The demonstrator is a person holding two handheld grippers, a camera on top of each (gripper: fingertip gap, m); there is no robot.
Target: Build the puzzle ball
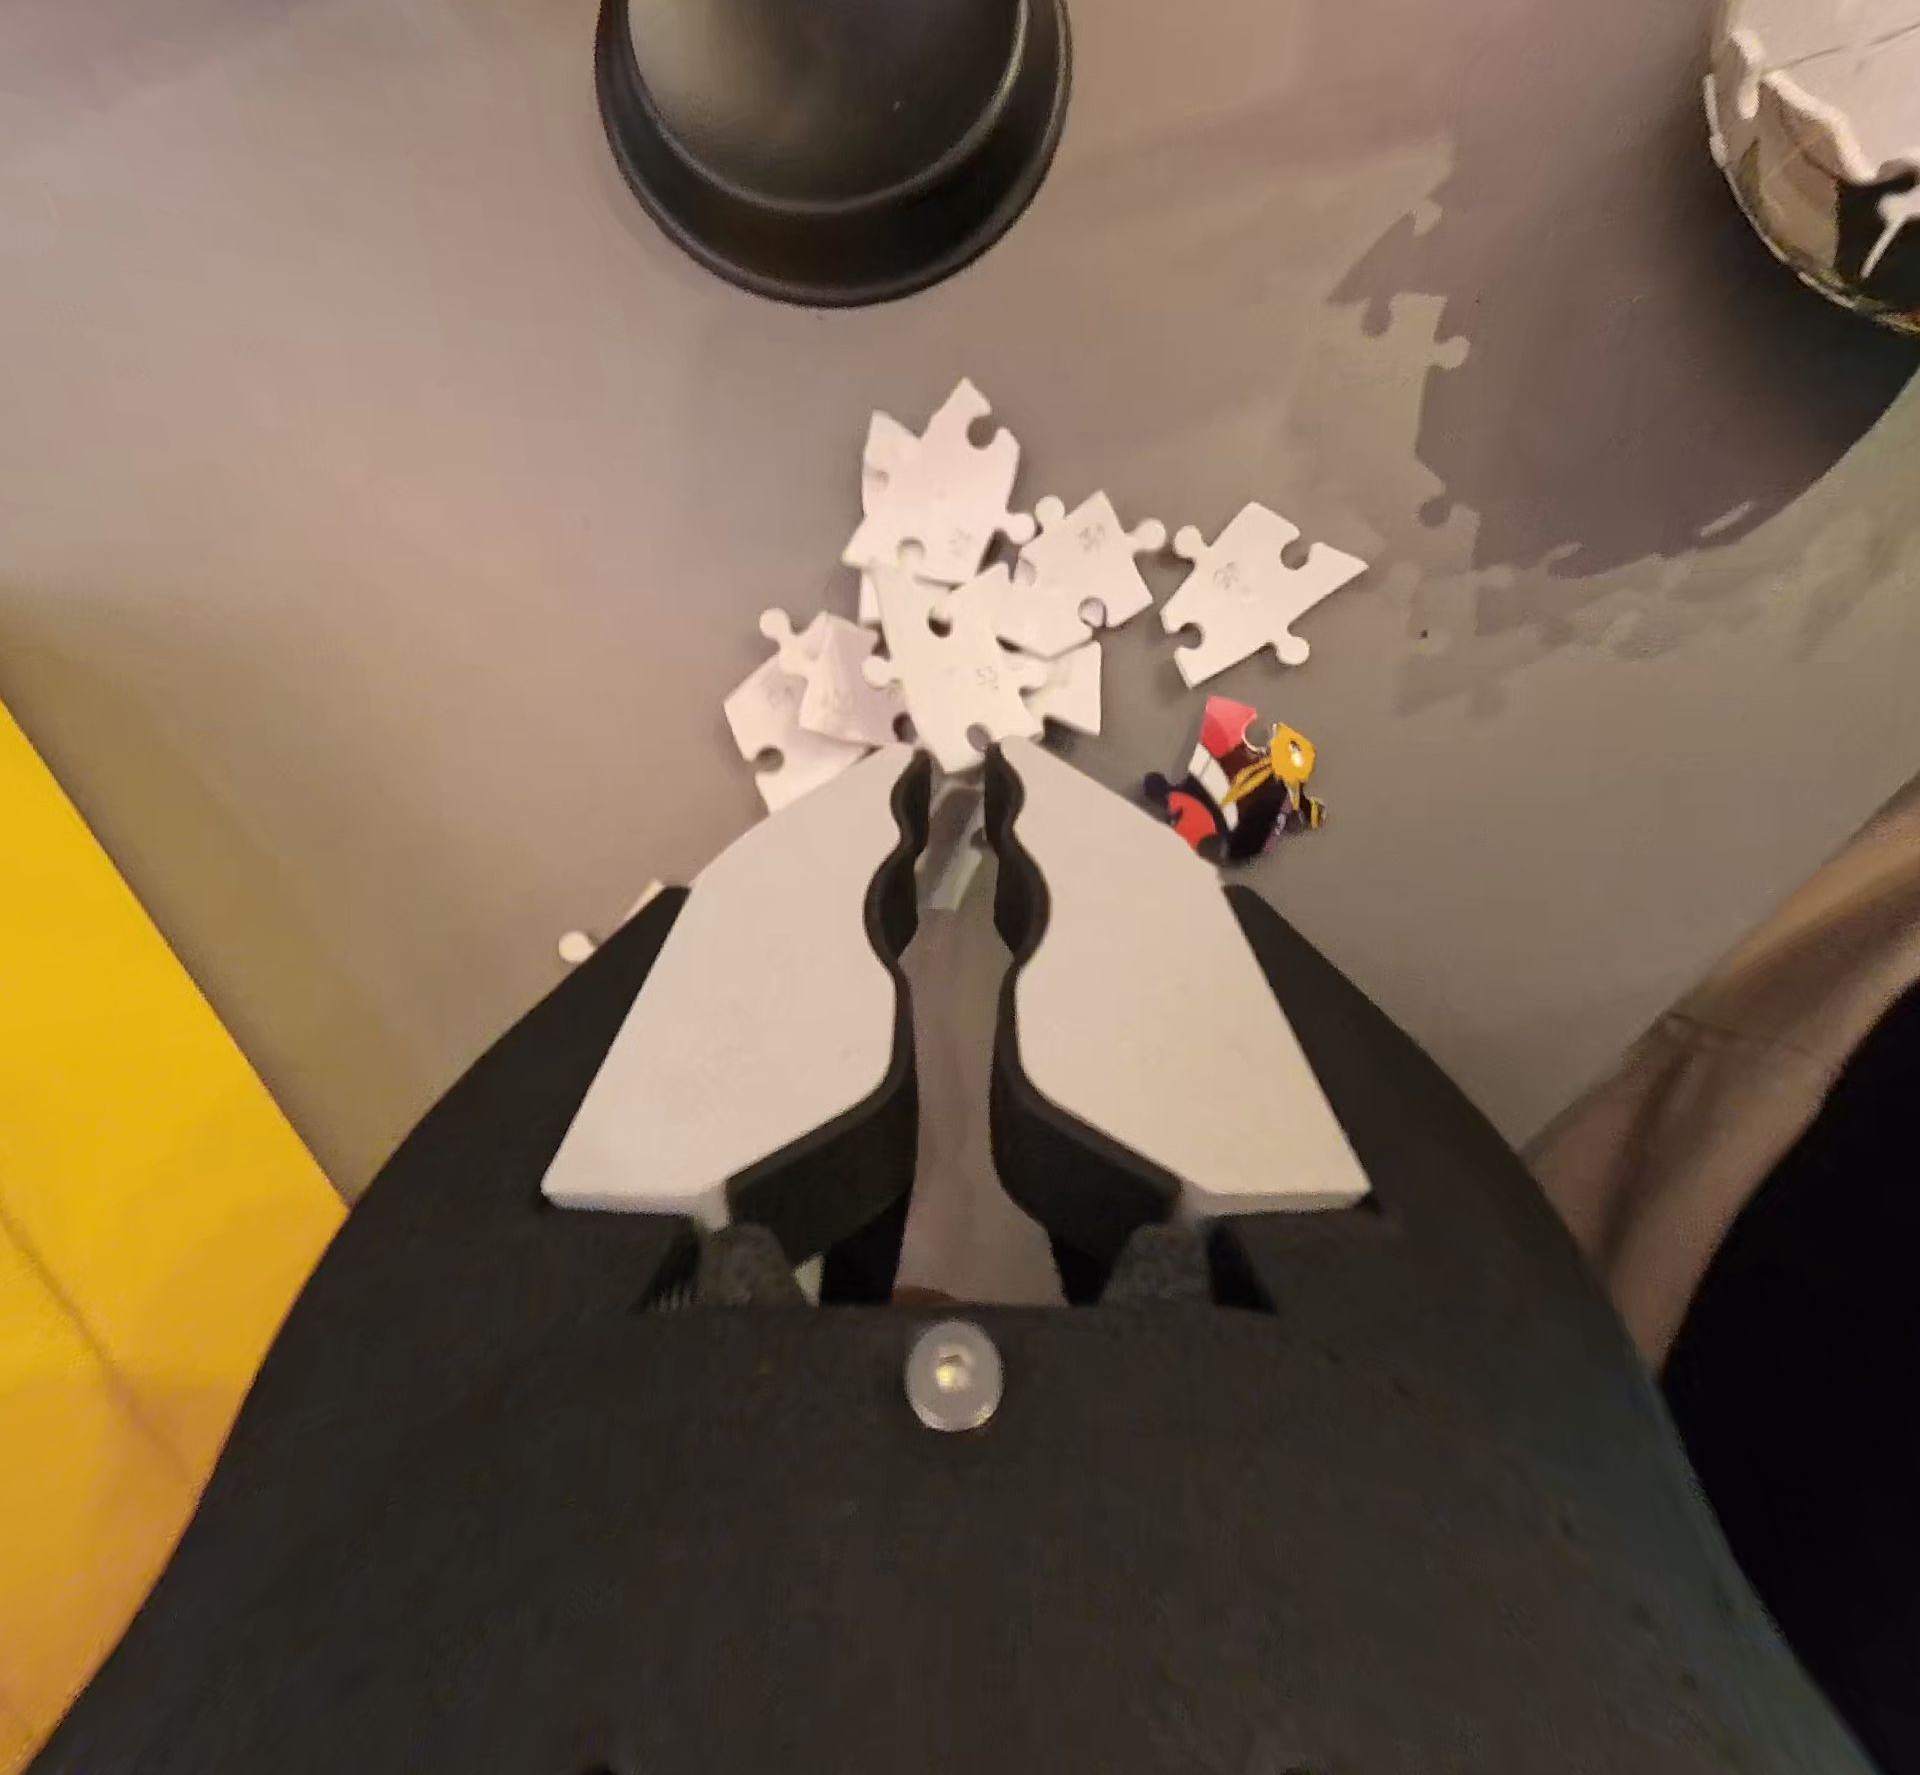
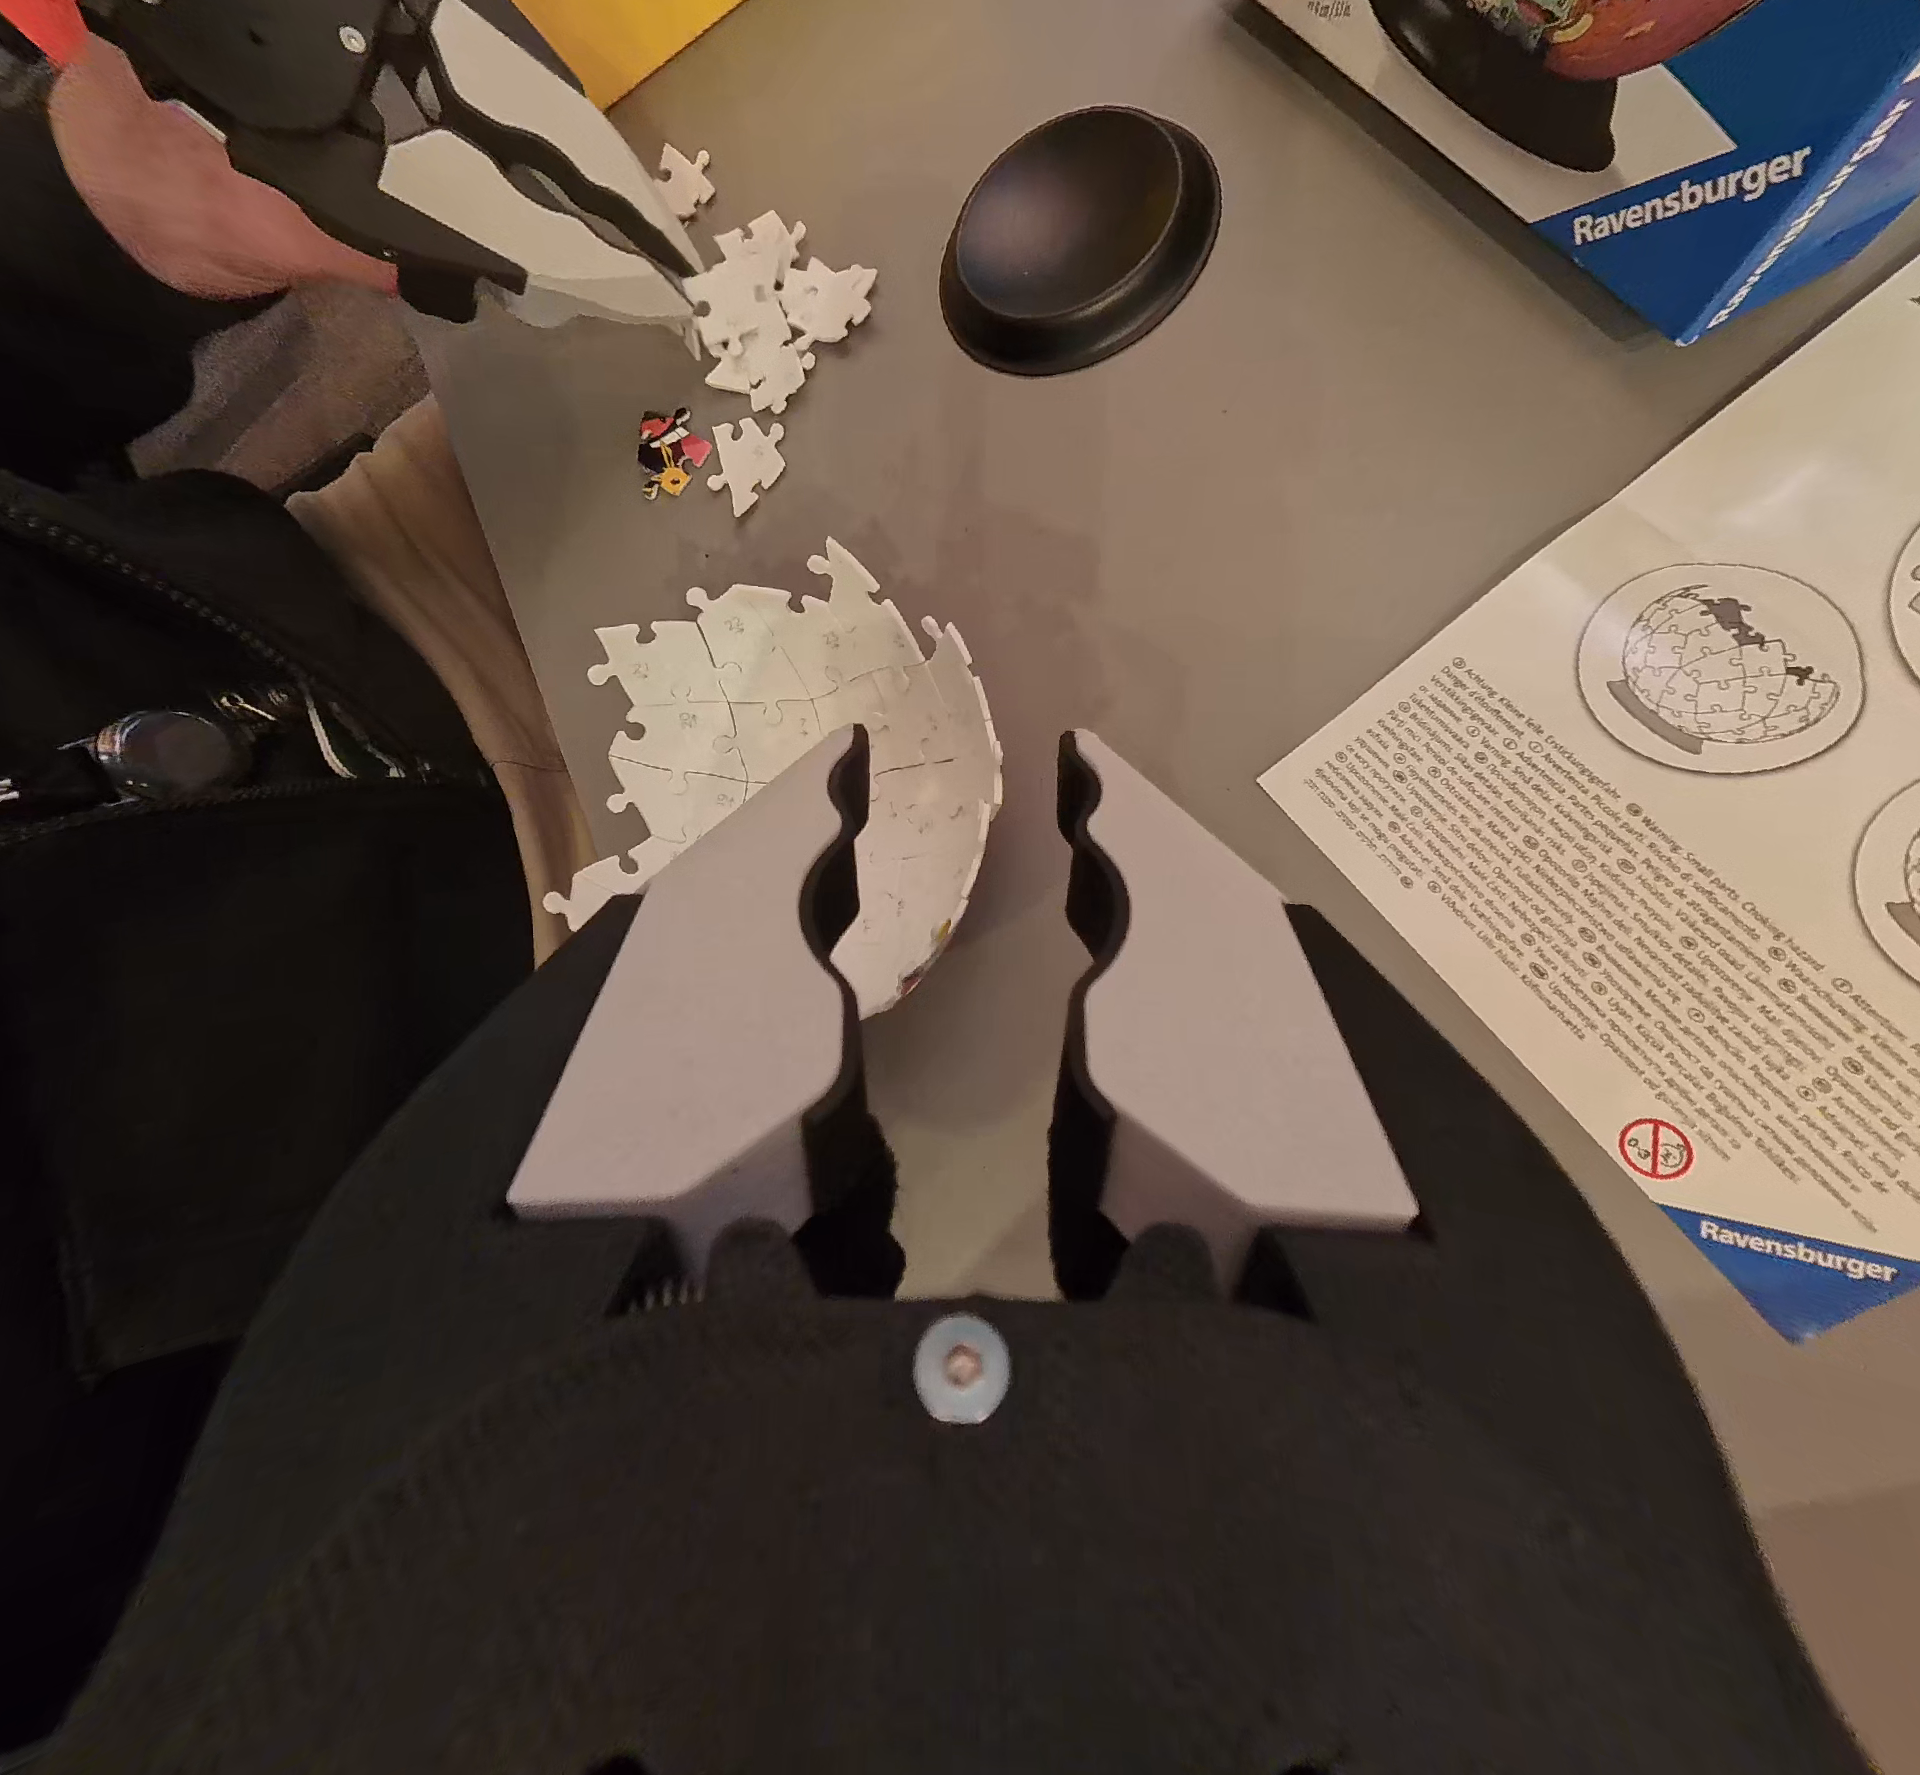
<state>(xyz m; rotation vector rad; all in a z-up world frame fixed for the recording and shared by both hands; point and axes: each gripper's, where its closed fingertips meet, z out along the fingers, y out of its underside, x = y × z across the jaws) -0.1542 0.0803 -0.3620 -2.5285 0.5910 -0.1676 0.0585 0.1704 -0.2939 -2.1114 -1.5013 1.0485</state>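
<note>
A pile of white, face-down puzzle pieces (image 1: 966,520) lies on the grey table; it also shows in the right wrist view (image 2: 769,302). My left gripper (image 1: 956,759) is at the pile's near edge, its jaws nearly together on one white piece (image 1: 971,676). In the right wrist view the left gripper (image 2: 691,297) touches the pile. One coloured piece (image 1: 1236,780) lies face-up beside it. The partly built ball shell (image 2: 769,697) lies with its white inside up. My right gripper (image 2: 961,749) is open and empty just above the shell's right rim.
A black round stand (image 2: 1081,239) sits beyond the pile. The puzzle box (image 2: 1662,63) is at the far right, an instruction sheet (image 2: 1662,842) at the right. A yellow surface (image 1: 104,1102) borders the table on the left. A person's dark clothing (image 2: 208,894) is at the left. Some 25 cm of space lies between my two pairs of fingers. From my left tips it is roughly 5 cm to the coloured piece (image 1: 1236,780); from my right, 20 cm. It is also in sight in the right wrist view (image 2: 672,453).
</note>
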